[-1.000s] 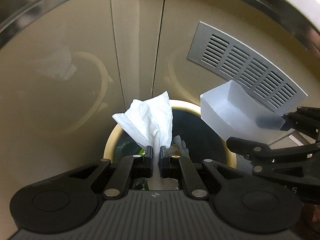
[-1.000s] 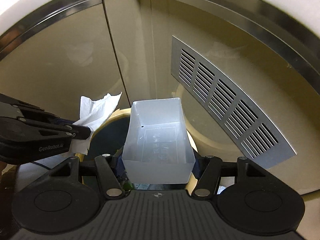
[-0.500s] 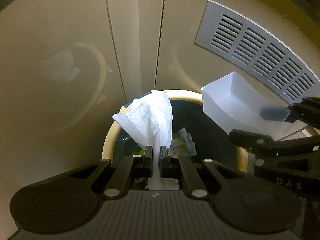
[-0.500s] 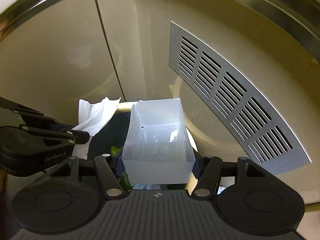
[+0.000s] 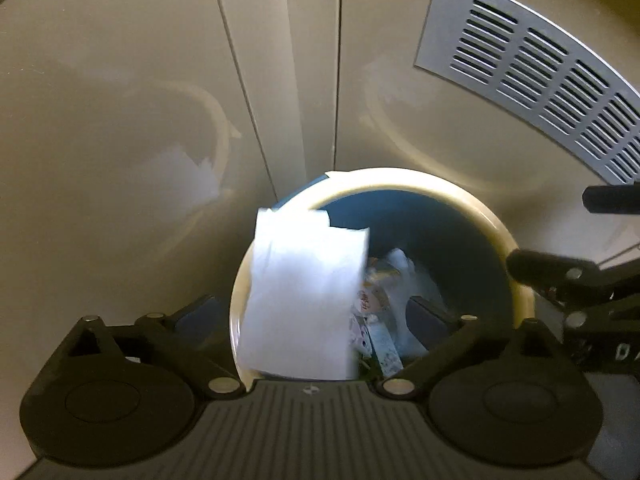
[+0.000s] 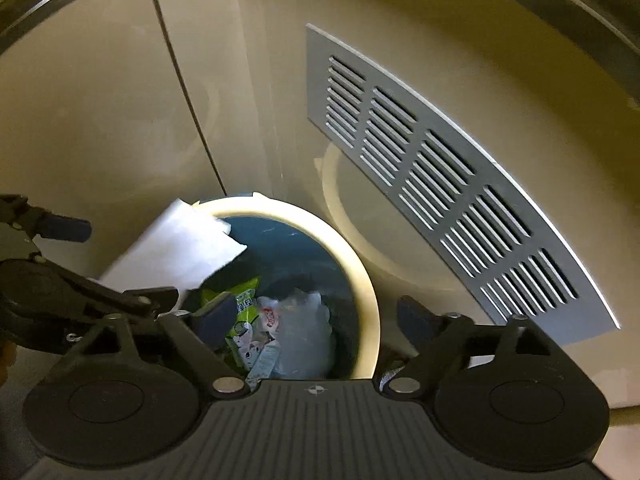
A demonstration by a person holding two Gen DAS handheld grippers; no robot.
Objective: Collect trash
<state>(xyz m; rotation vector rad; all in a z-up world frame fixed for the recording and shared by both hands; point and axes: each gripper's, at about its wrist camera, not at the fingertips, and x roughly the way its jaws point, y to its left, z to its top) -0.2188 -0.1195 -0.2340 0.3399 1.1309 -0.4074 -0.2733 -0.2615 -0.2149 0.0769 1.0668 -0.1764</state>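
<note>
Looking down through the left wrist camera first: the left gripper (image 5: pixel 316 316) has its jaws spread right out, having just been opening, and nothing is pinched between them. The crumpled white paper tissue (image 5: pixel 304 300) sits loose between the fingers, blurred, over the near-left rim of the round waste bin with a cream rim and dark blue inside (image 5: pixel 472 204). Down in the bin there's a heap of printed snack wrappers (image 5: pixel 376 312). Off to the right the black right gripper (image 5: pixel 560 236) pokes into frame, fingers apart. Behind everything are glossy beige cabinet panels (image 5: pixel 120 100) and a grey metal vent grille with rows of slots (image 5: pixel 540 76).

Over to the right wrist camera: the right gripper (image 6: pixel 316 316) is also wide apart and has just been opening further, with nothing gripped, its fingers straddling the bin's mouth (image 6: pixel 352 264). The tissue (image 6: pixel 180 248) hangs over the far-left edge of the rim, right beside the left gripper's (image 6: pixel 124 260) fingers, not clamped by them. Inside the bin you can see a green printed wrapper (image 6: pixel 244 304) and, next to it, a translucent white plastic tub (image 6: pixel 304 336) lying among the wrappers, pretty blurry. The vent grille (image 6: pixel 440 184) sits on the beige panel to the right.
</note>
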